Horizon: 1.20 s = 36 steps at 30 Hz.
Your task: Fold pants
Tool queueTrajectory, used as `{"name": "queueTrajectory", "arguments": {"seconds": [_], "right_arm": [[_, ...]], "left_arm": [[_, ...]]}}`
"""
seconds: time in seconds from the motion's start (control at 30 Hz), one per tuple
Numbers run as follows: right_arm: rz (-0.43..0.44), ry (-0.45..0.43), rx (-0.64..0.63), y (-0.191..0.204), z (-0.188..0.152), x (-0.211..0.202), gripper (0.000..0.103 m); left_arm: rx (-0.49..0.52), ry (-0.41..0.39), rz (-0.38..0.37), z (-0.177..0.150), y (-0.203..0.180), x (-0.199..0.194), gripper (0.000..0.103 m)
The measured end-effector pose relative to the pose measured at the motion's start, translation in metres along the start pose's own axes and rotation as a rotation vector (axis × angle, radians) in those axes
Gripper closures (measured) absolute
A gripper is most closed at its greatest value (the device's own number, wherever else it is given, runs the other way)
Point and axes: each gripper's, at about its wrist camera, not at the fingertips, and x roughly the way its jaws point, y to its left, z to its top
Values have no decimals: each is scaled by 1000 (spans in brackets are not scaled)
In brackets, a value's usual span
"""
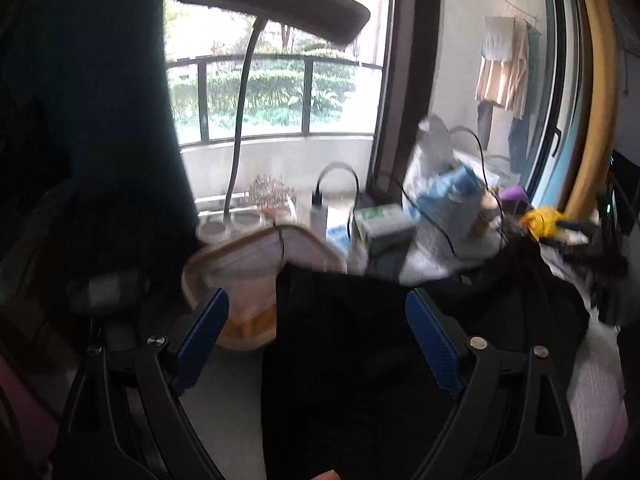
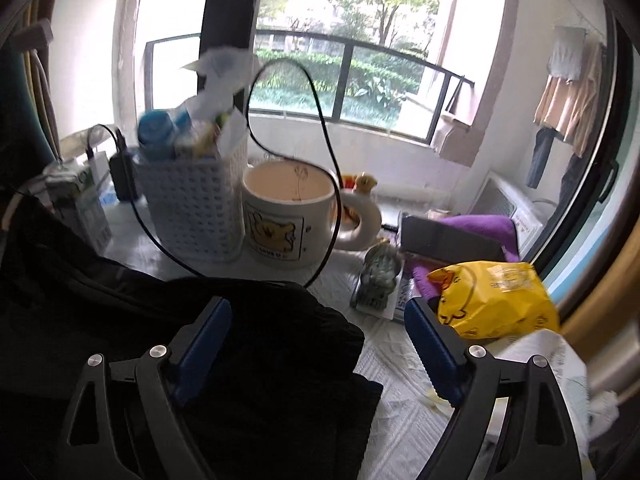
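Your table's white textured cloth carries the black pants, a white lattice plastic basket, a cream bear-printed mug and a yellow crinkled bag.

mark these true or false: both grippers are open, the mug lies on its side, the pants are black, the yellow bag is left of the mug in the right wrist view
1. Both grippers are open. True: the left gripper and the right gripper show spread jaws.
2. The mug lies on its side. False: it stands upright.
3. The pants are black. True.
4. The yellow bag is left of the mug. False: it lies to its right.
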Motion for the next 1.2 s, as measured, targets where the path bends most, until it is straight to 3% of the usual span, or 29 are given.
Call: {"name": "queueTrajectory", "arguments": {"seconds": [0.3,0.6,0.73,0.97,1.07,1.2], "right_arm": [[-45,9,44,3,-48,-71,14],[-69,169,207,-10,-141,-97,14],[-17,208,285,-4,-163,-96,14],[173,213,395,11,-163,-80,14],[250,201,511,2,-152,-67,13],[250,169,590,-6,-136,-47,13]], "left_arm": [[-124,132,-7,-69,7,-16,13],[-205,218,-31,-100,14,10,13],[-228,269,-10,-107,14,24,13],[-188,302,13,-111,3,32,14],[-195,301,30,-111,4,34,14],[-180,301,55,-109,3,38,14]]}}
